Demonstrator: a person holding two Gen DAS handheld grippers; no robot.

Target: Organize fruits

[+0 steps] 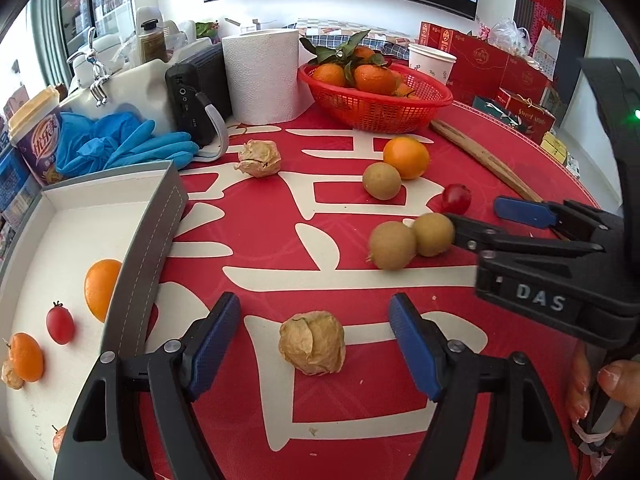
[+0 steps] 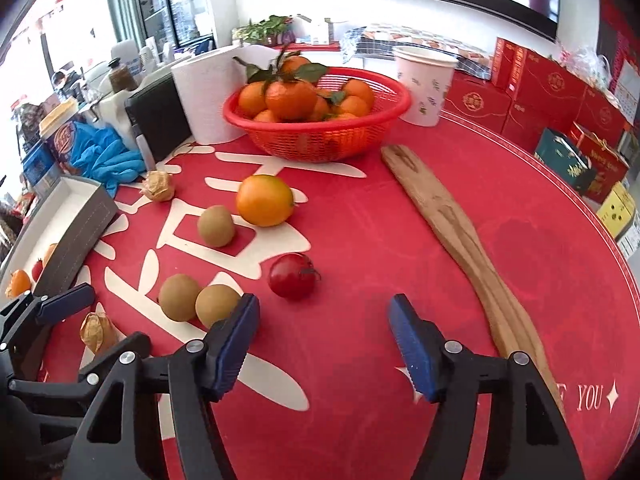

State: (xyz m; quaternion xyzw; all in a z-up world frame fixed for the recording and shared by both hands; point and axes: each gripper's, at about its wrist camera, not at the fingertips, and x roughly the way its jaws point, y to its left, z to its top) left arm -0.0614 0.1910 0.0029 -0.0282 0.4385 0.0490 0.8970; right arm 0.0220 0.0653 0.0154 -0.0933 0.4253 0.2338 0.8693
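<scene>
Sorting partway: grey tray [image 1: 158, 216] holds oranges, cherry tomato, perhaps husk fruit at edge. Left gripper [image 1: 316, 344] spread around husked physalis [image 1: 313, 342]; right gripper [image 2: 324, 344] spread, empty, near cherry tomato [image 2: 292, 276]. Longans [image 1: 392, 245], orange [image 1: 406, 157] remain on tablecloth [image 1: 360, 420].

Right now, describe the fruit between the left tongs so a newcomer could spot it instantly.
Start at the red tablecloth with its big cream character, then come to the near edge where the open left tongs straddle one fruit. That is the papery husked fruit, dry tan and crinkled. Its twin lies far back near the blue gloves; the nearby brown fruits are smooth.
</scene>
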